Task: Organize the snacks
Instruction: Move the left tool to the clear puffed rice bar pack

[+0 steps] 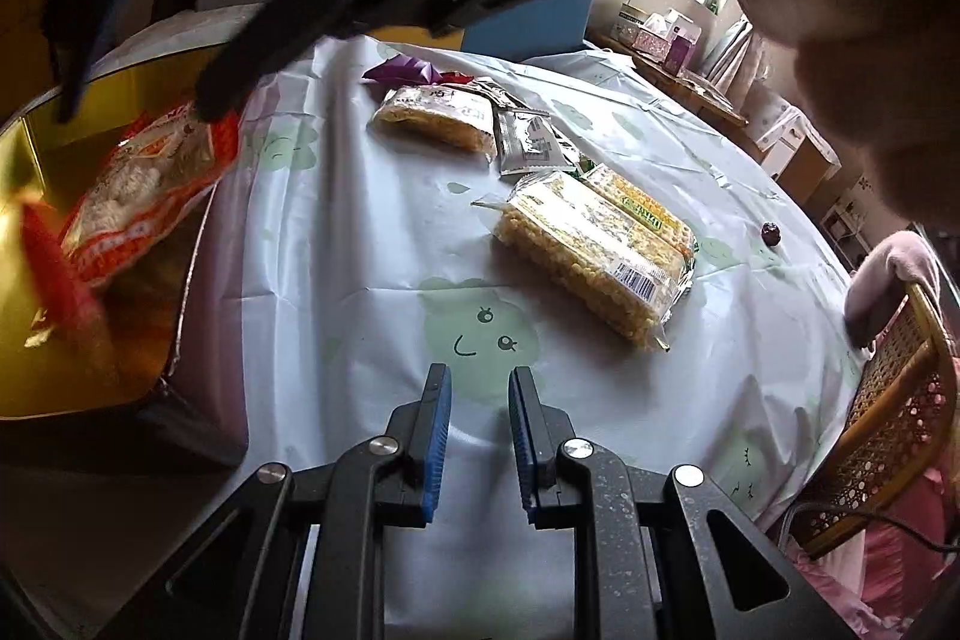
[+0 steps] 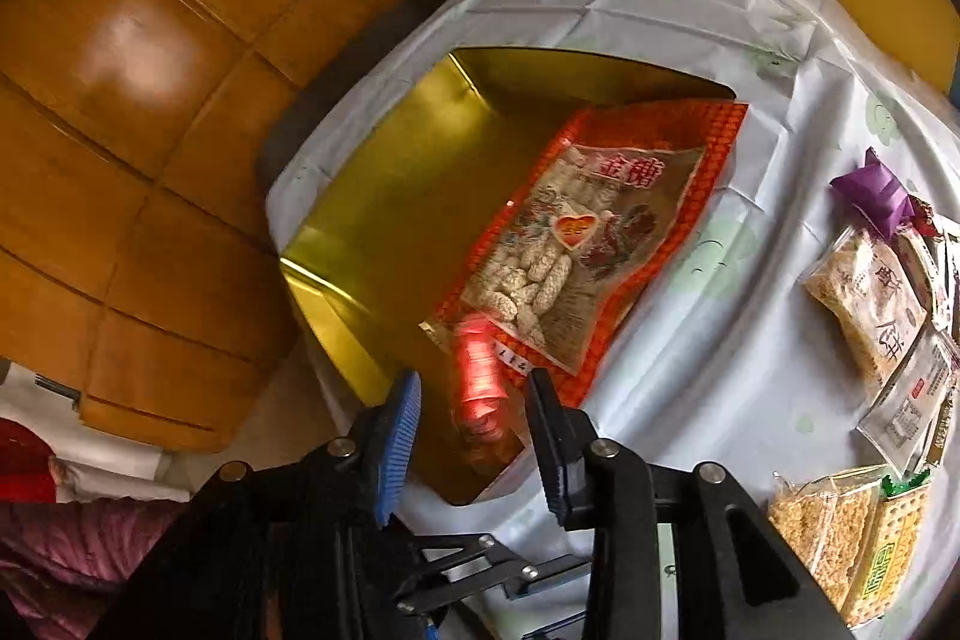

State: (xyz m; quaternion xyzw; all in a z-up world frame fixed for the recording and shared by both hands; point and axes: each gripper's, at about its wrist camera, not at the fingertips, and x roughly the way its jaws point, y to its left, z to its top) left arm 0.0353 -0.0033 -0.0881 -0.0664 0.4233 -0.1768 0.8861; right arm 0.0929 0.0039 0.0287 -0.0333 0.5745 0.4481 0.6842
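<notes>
Sorting stage: partway, as I judge it; the gold box (image 2: 384, 196) at the left edge of the table (image 1: 336, 232) holds some snacks while others wait on the cloth.
Done so far: an orange bag of white puffed sticks (image 2: 576, 232) leans on the box's right rim, half inside; a blurred red packet (image 2: 477, 370) sits near it, and whether it is at rest or dropping I cannot tell.
Left to do: two yellow cracker packs (image 1: 594, 250) side by side at the middle, another cracker pack (image 1: 435, 115) farther off, a silver sachet (image 1: 531, 145) between them, a purple wrapper (image 1: 405, 70) at the far side.
Stray item: a small dark round thing (image 1: 770, 233) far right, too small to name.
Left gripper (image 1: 479, 388): jaws a narrow gap apart, nothing between them, hovering over bare cloth near the crackers.
Right gripper (image 2: 474, 394): jaws parted wide above the box's near corner, gripping nothing; the red packet shows in the gap, untouched by the pads.
</notes>
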